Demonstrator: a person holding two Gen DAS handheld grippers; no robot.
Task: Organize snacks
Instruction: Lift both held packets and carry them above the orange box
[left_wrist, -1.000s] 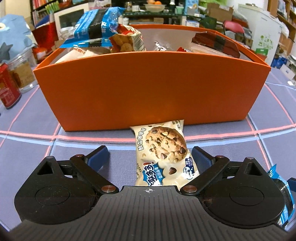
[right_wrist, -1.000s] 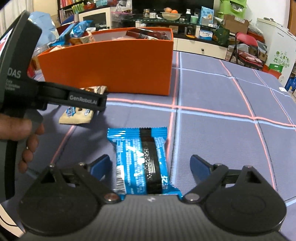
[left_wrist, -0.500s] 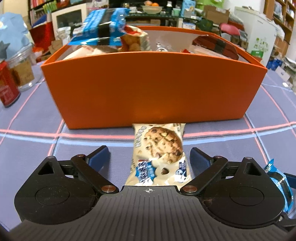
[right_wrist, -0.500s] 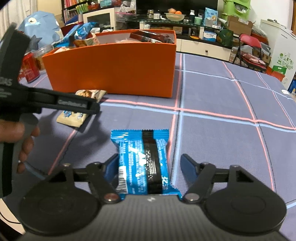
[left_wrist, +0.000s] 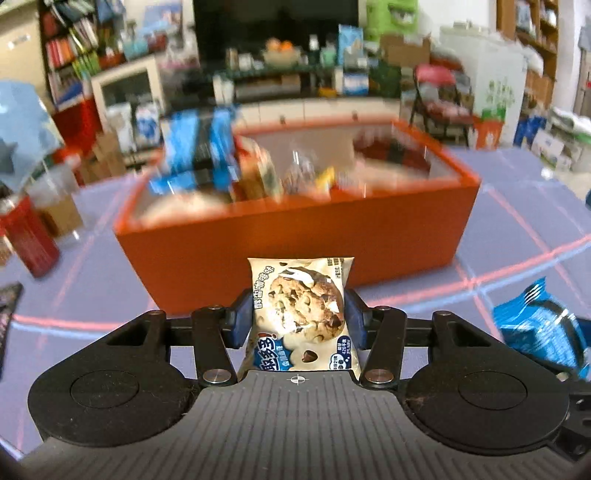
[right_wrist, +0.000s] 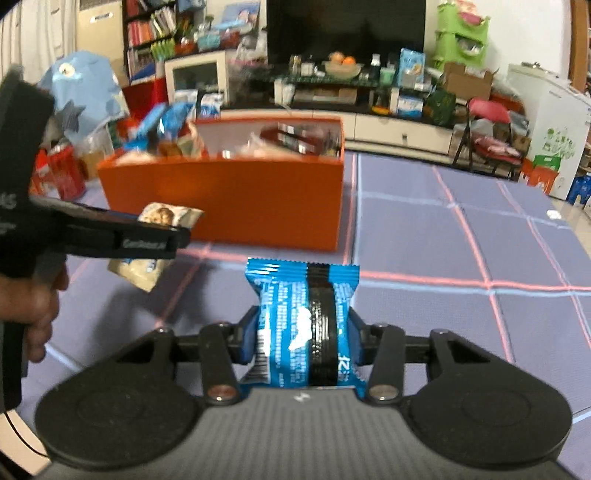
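Left gripper (left_wrist: 299, 319) jaws closing w/ cookie packet (left_wrist: 301, 314) pinched btwn pads, right gripper (right_wrist: 303, 332) jaws closing on blue wafer packet (right_wrist: 306, 321), both packets off the mat, orange box (right_wrist: 236, 203) of snacks just beyond, purple grid mat (right_wrist: 461, 251) under all

The snack box (right_wrist: 236, 206) stands on the table (right_wrist: 443, 251), behind both held packets, the can (left_wrist: 31, 240) to its left.
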